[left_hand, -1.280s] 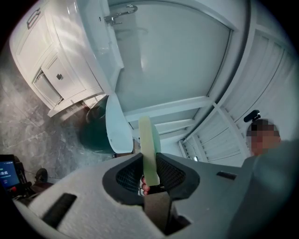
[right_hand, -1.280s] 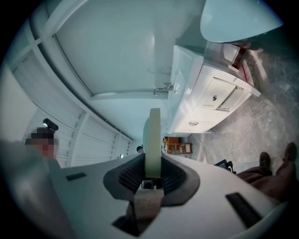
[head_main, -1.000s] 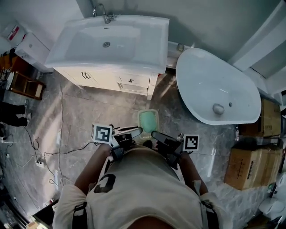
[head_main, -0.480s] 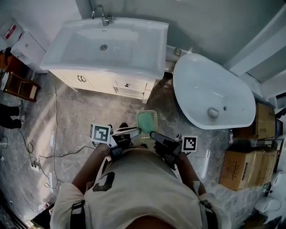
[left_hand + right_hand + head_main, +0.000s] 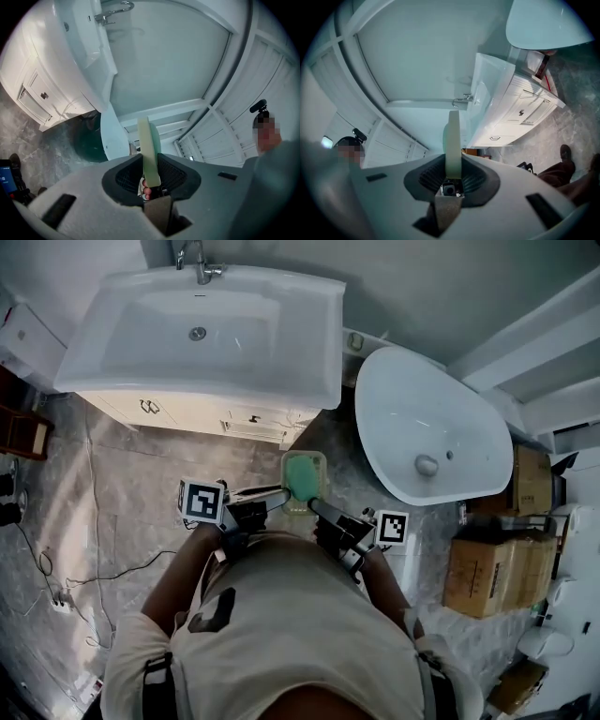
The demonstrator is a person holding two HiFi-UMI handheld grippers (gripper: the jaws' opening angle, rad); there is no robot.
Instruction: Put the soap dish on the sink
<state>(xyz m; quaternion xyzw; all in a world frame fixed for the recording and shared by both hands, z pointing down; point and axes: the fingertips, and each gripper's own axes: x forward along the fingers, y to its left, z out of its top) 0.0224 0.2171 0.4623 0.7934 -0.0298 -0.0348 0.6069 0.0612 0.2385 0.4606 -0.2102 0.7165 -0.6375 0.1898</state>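
A pale green soap dish [image 5: 305, 476] hangs in front of the person's chest, above the marble floor, short of the white sink [image 5: 319, 352]. My left gripper [image 5: 284, 495] grips its left rim and my right gripper [image 5: 316, 505] its right rim. In the left gripper view the dish's rim [image 5: 149, 145] stands edge-on between the pads; the jaws have just been opening a little, but both pads still touch it. The right gripper view shows the rim [image 5: 453, 140] pinched between the black pads. The sink's basin and faucet [image 5: 197, 263] lie ahead, to the upper left.
A white vanity cabinet [image 5: 187, 413] with drawers carries the sink. To its right stands an oval white bathtub [image 5: 431, 427]. Cardboard boxes [image 5: 487, 573] are stacked at the right. A cable [image 5: 94, 568] trails over the floor at the left.
The person has stepped toward the vanity; both grippers and the dish have travelled with them, and the sink and tub now lie closer in the head view.
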